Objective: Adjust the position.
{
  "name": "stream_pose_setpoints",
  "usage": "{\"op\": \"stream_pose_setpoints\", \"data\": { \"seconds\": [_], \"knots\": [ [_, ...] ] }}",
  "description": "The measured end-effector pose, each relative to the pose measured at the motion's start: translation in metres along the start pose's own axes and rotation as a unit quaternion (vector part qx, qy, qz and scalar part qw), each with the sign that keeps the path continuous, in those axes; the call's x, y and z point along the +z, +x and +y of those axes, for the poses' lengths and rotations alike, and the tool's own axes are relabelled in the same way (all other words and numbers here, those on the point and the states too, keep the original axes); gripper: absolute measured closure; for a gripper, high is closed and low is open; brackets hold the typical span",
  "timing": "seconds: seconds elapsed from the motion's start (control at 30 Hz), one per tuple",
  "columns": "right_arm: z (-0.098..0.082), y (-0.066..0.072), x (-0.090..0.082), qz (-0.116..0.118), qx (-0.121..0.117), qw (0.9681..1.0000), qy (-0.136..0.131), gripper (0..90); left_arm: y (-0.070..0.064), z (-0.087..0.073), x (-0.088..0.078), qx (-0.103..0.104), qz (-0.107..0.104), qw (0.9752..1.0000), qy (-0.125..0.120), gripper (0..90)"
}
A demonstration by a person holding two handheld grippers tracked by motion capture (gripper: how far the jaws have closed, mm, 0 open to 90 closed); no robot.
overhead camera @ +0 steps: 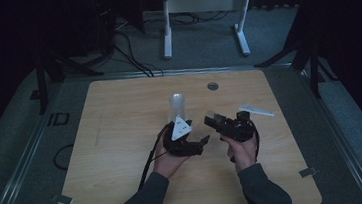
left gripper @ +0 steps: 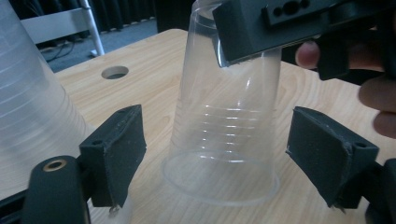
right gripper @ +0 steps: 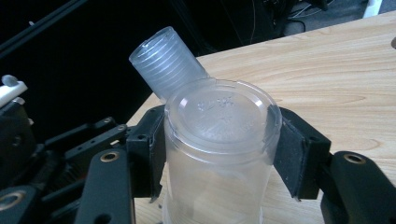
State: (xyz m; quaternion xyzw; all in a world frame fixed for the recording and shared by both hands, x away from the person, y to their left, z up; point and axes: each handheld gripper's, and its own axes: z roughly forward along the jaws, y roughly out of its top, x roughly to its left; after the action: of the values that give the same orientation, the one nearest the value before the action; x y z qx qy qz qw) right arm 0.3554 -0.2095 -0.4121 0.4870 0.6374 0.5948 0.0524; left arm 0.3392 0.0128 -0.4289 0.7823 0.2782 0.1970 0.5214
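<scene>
An upside-down clear plastic cup [right gripper: 219, 140] is clamped near its base by my right gripper [right gripper: 222, 126], whose pads press its sides. In the left gripper view the same cup [left gripper: 224, 140] hangs with its rim just above the wooden table [left gripper: 154, 60]. My left gripper [left gripper: 215, 119] stands open around it, and both pads are clear of its wall. A stack of clear cups [overhead camera: 177, 105] stands just behind the left gripper [overhead camera: 204, 140], and the same stack [left gripper: 28, 93] rises close beside the left jaw. The right gripper [overhead camera: 216, 122] meets the left one at mid-table.
A small white flat object [overhead camera: 256, 110] lies on the table right of the right hand. A round cable hole [overhead camera: 212, 86] sits near the far edge. Beyond the table stand a white frame [overhead camera: 200, 4] and floor cables [overhead camera: 129, 51]. The room is dim.
</scene>
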Motion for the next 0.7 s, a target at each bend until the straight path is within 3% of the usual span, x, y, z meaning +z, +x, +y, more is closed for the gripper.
{"op": "stream_pose_setpoints", "data": {
  "seconds": [0.27, 0.57, 0.7],
  "knots": [
    [0.000, 0.000, 0.000, 0.012, 0.012, 0.9999, -0.004, 41.1, -0.005, -0.002, 0.009, 0.003, 0.002, 1.0000, -0.003, 18.3],
    [0.000, -0.008, -0.002, 0.039, 0.062, 0.9972, -0.014, 41.2, -0.003, -0.004, 0.014, -0.001, 0.001, 1.0000, 0.004, 18.6],
    [-0.001, -0.009, -0.001, 0.042, 0.065, 0.9969, -0.015, 41.2, -0.003, -0.005, 0.016, -0.001, 0.003, 1.0000, 0.007, 18.7]
  ]
}}
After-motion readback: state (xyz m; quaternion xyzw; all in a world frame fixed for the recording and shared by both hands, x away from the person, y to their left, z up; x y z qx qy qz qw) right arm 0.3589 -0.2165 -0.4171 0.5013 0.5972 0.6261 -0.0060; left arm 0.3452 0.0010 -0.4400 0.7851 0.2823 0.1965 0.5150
